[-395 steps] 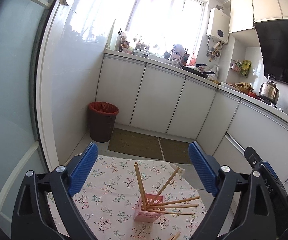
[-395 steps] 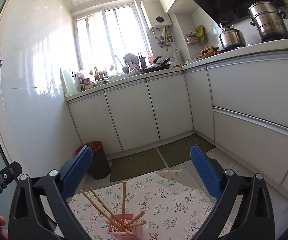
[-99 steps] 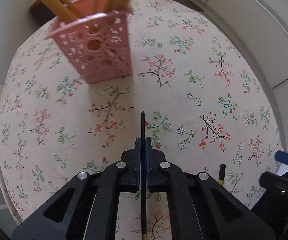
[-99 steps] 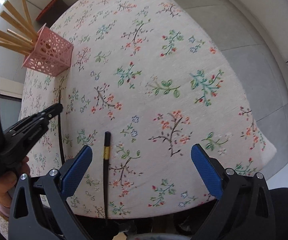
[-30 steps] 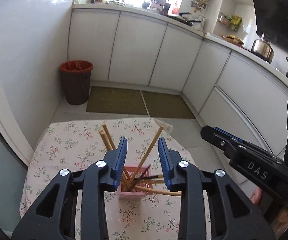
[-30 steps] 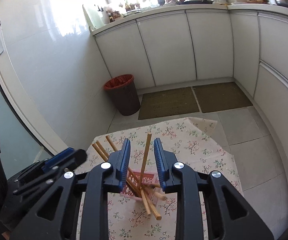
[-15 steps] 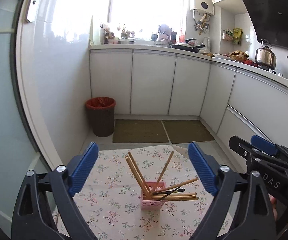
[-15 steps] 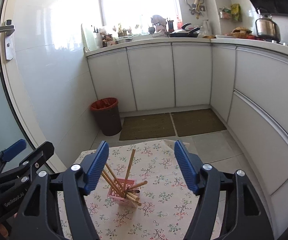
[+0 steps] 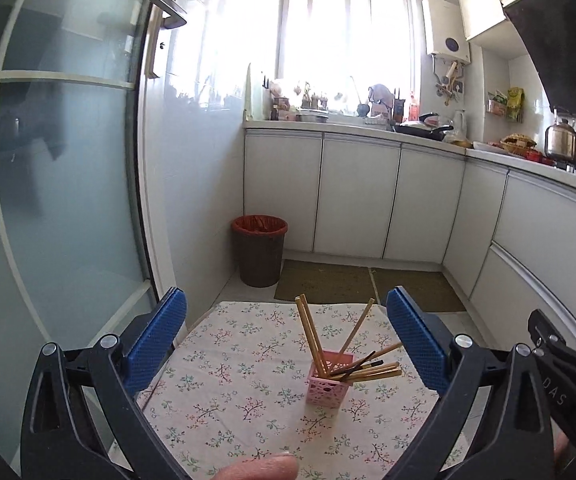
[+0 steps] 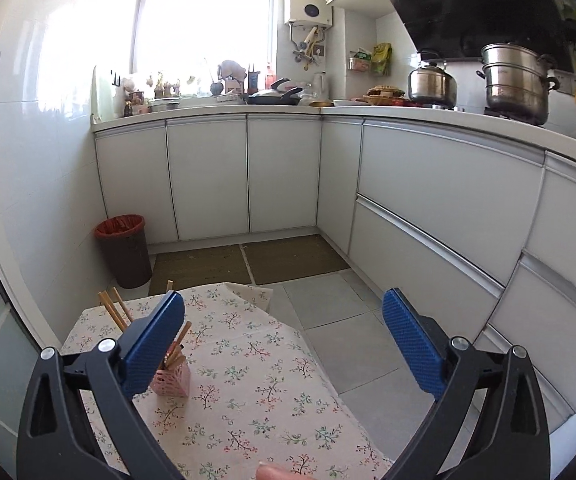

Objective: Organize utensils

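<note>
A pink perforated holder (image 9: 327, 385) stands on the floral tablecloth (image 9: 224, 364) and holds several wooden chopsticks (image 9: 312, 330) and dark ones (image 9: 358, 364) fanned out. My left gripper (image 9: 286, 340) is open and empty, held well above and behind the holder. My right gripper (image 10: 284, 342) is open and empty; in its view the holder (image 10: 172, 378) sits partly behind its left finger (image 10: 154, 342). The right gripper's body shows at the left wrist view's right edge (image 9: 560, 360).
A red-lined trash bin (image 9: 259, 249) stands on the floor by the white cabinets (image 9: 360, 200). Floor mats (image 9: 368, 284) lie beyond the table. A glass door (image 9: 56, 184) is at left. Pots (image 10: 516, 80) sit on the counter. A fingertip (image 9: 262, 468) shows at the bottom edge.
Both grippers opened after dropping chopsticks into the holder and have pulled back and up. The right gripper has swung to the right, so the holder sits left in its view.
</note>
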`<state>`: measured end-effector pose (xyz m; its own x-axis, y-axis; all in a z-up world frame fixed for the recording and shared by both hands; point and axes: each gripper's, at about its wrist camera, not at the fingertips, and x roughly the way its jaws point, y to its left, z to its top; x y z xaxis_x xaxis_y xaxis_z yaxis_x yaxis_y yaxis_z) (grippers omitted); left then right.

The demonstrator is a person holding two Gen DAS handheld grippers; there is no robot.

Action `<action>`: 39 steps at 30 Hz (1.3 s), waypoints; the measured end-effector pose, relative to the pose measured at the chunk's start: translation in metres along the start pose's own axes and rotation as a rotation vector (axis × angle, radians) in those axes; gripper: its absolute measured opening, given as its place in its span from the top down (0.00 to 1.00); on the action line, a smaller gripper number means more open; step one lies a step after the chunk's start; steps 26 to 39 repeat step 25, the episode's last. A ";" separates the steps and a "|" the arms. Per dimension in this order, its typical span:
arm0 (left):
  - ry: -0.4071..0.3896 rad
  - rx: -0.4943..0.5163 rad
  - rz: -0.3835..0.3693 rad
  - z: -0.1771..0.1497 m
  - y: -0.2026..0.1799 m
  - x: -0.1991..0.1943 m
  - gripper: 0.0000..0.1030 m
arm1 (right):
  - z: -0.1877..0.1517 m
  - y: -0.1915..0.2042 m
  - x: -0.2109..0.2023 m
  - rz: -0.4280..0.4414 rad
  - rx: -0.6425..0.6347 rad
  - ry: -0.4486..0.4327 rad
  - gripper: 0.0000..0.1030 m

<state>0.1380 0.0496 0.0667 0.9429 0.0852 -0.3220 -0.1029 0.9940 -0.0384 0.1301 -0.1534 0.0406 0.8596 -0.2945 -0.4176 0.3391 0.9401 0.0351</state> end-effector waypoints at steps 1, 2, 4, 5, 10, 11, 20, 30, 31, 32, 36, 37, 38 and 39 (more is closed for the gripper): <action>0.005 0.002 -0.003 -0.001 0.000 -0.005 0.07 | -0.002 -0.004 -0.005 -0.001 0.002 0.002 0.06; 0.013 0.012 0.002 -0.003 -0.001 -0.008 0.07 | -0.004 -0.007 -0.008 -0.004 0.004 0.005 0.06; 0.023 0.034 0.001 -0.007 -0.003 -0.012 0.07 | -0.006 -0.013 -0.013 0.000 0.011 0.014 0.06; 0.029 0.040 -0.003 -0.009 -0.004 -0.015 0.07 | -0.009 -0.017 -0.017 0.001 0.014 0.017 0.06; 0.051 0.046 -0.013 -0.015 -0.006 -0.024 0.07 | -0.013 -0.022 -0.031 -0.001 0.016 0.001 0.06; 0.046 0.045 -0.002 -0.014 -0.005 -0.026 0.07 | -0.014 -0.023 -0.035 -0.001 0.016 -0.005 0.06; 0.041 0.063 0.002 -0.010 -0.009 -0.037 0.07 | -0.014 -0.025 -0.043 0.017 0.015 -0.006 0.06; 0.061 0.059 0.009 -0.011 -0.010 -0.035 0.07 | -0.014 -0.026 -0.046 0.020 0.014 -0.008 0.06; 0.061 0.059 0.009 -0.011 -0.010 -0.035 0.07 | -0.014 -0.026 -0.046 0.020 0.014 -0.008 0.06; 0.061 0.059 0.009 -0.011 -0.010 -0.035 0.07 | -0.014 -0.026 -0.046 0.020 0.014 -0.008 0.06; 0.061 0.059 0.009 -0.011 -0.010 -0.035 0.07 | -0.014 -0.026 -0.046 0.020 0.014 -0.008 0.06; 0.061 0.059 0.009 -0.011 -0.010 -0.035 0.07 | -0.014 -0.026 -0.046 0.020 0.014 -0.008 0.06; 0.061 0.059 0.009 -0.011 -0.010 -0.035 0.07 | -0.014 -0.026 -0.046 0.020 0.014 -0.008 0.06; 0.061 0.059 0.009 -0.011 -0.010 -0.035 0.07 | -0.014 -0.026 -0.046 0.020 0.014 -0.008 0.06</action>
